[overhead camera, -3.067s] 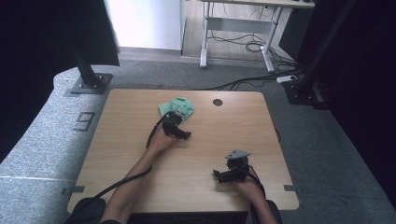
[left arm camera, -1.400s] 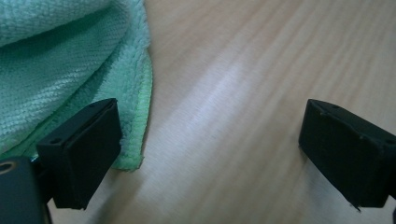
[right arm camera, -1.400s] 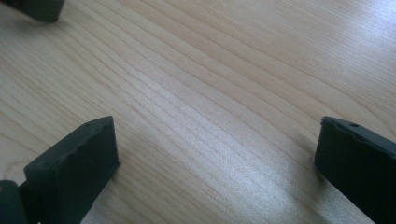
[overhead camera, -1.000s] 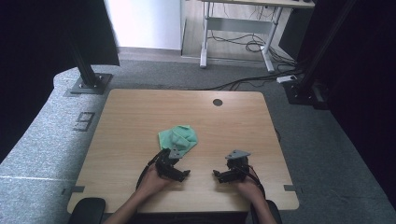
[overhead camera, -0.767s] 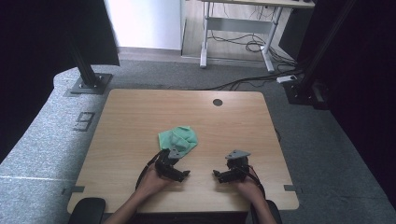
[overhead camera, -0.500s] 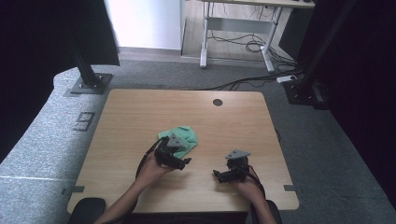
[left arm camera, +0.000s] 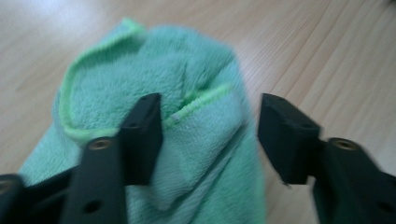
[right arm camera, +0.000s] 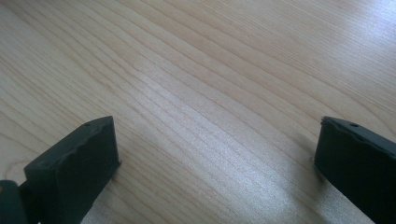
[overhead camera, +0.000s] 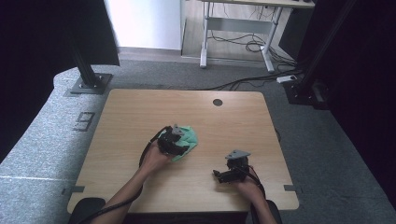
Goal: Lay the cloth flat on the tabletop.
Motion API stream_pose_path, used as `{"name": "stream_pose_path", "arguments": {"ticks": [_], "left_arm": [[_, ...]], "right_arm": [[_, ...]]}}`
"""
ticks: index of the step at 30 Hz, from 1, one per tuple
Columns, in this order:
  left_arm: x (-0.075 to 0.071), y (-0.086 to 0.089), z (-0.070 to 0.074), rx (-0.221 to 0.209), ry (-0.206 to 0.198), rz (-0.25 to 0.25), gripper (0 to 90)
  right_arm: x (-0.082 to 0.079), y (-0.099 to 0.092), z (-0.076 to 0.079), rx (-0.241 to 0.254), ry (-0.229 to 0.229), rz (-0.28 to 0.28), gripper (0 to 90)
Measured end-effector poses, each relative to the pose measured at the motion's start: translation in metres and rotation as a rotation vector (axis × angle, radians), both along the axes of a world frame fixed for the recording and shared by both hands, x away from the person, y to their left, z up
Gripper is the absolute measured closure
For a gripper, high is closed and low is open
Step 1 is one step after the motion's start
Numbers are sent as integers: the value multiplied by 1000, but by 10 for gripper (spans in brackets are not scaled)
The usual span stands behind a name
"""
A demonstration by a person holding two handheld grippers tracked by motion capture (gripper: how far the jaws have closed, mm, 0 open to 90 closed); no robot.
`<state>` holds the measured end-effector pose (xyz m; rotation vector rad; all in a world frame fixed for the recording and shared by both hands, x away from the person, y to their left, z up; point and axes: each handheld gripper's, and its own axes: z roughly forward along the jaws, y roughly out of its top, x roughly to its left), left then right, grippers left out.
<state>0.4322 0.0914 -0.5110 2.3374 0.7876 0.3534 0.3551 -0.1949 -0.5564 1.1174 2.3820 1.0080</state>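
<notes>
A crumpled green cloth (overhead camera: 190, 136) lies near the middle of the wooden table (overhead camera: 135, 109). My left gripper (overhead camera: 183, 148) is over its near edge. In the left gripper view a raised fold of the cloth (left arm camera: 154, 70) sits between the jaws of the left gripper (left arm camera: 210, 116). The jaws have just been closing. The left pad overlaps the fold, and a narrow gap shows at the right pad, so it is open. My right gripper (overhead camera: 217, 174) rests low at the front right, open over bare wood (right arm camera: 215, 135), nothing between its jaws.
A round cable hole (overhead camera: 217, 101) sits at the table's far edge. Beyond the table are grey floor mats, a black stand base (overhead camera: 88, 84) at the far left, and desk legs with cables at the back.
The cloth came from the far part of the table toward the person. In the last second the left gripper moved away from the front edge onto the cloth. The right gripper stayed still.
</notes>
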Motion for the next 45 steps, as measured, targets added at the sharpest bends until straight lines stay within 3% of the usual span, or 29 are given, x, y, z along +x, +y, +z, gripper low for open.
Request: {"name": "stream_pose_path", "arguments": {"ticks": [3, 6, 7, 9, 11, 15, 16, 22, 34, 39, 45], "left_arm": [[2, 1, -13, 40, 1, -14, 511], [2, 2, -18, 26, -4, -10, 640], [2, 3, -18, 24, -5, -7, 640], [3, 5, -18, 10, -5, 3, 759], [7, 11, -19, -43, 24, 16, 794], [9, 16, -21, -87, 46, 22, 806], [10, 18, -21, -98, 50, 23, 807], [9, 18, -21, -92, 47, 17, 804], [9, 18, -23, -98, 43, 12, 801], [9, 19, -24, -108, 41, 11, 799], [9, 20, -24, -112, 44, 9, 797]], "right_arm": [[0, 0, 0, 0, 0, -1, 0], [-1, 0, 0, 1, 1, 4, 0], [-1, 0, 0, 0, 0, 9, 0], [-1, 1, 1, -10, 12, 23, 0], [0, 4, 2, -16, 23, 27, 0], [3, 7, 4, -9, 41, 37, 0], [8, 9, 6, 27, 54, 32, 0], [29, 17, 14, 46, 38, -3, 0], [79, 59, 21, 14, -11, -45, 0], [92, 75, 22, -17, -36, -66, 0], [105, 86, 21, -9, -49, -104, 0]]}}
